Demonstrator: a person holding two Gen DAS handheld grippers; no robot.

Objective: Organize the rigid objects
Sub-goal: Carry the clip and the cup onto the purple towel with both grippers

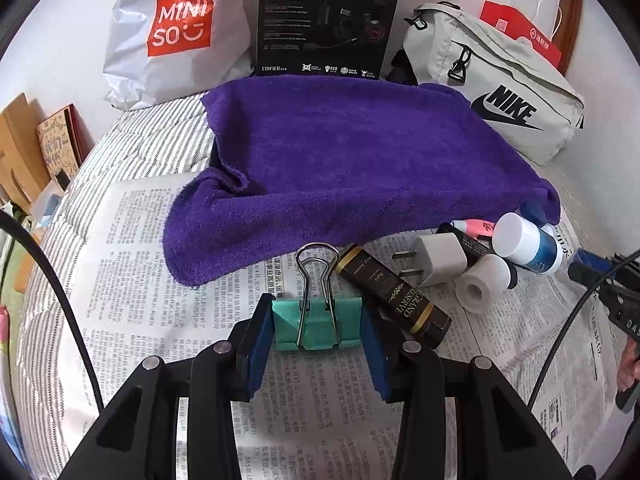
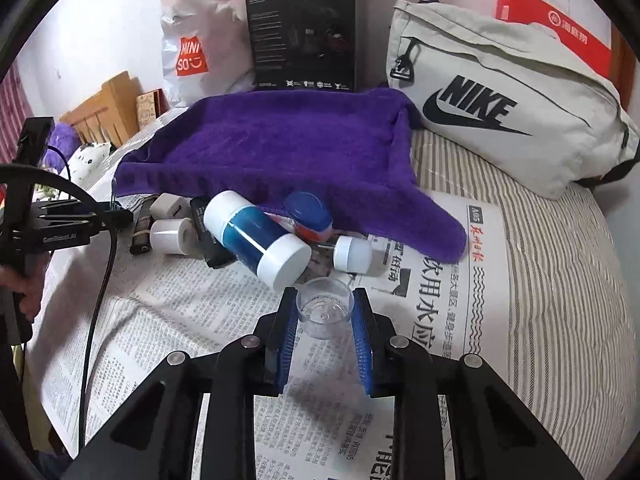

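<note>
Newspaper sheets cover a striped bedspread pushed against a white wall, with a purple towel spread across the middle of the bed. Behind the towel stand a white shopping bag with an orange logo, a black headset box and a pale grey sling bag.

At the near edge of the paper, the left gripper pinches a teal binder clip, its blue pads pressed against the clip's two sides and the wire handles pointing ahead toward the towel. Just to the right of that claw lies a dark brown tube with gold bands, and beyond it a white plug adapter, a small white roll and a blue bottle with white caps.

Seen from the other wrist, the right gripper is closed around a small clear plastic cup, both ribbed blue pads touching its wall, the cup upright on the newspaper. Directly ahead of this claw, nearly touching the cup's rim, lies the blue bottle on its side. A blue-capped jar sits farther ahead at the towel's edge, and a small white-capped vial lies ahead and slightly right.
</note>
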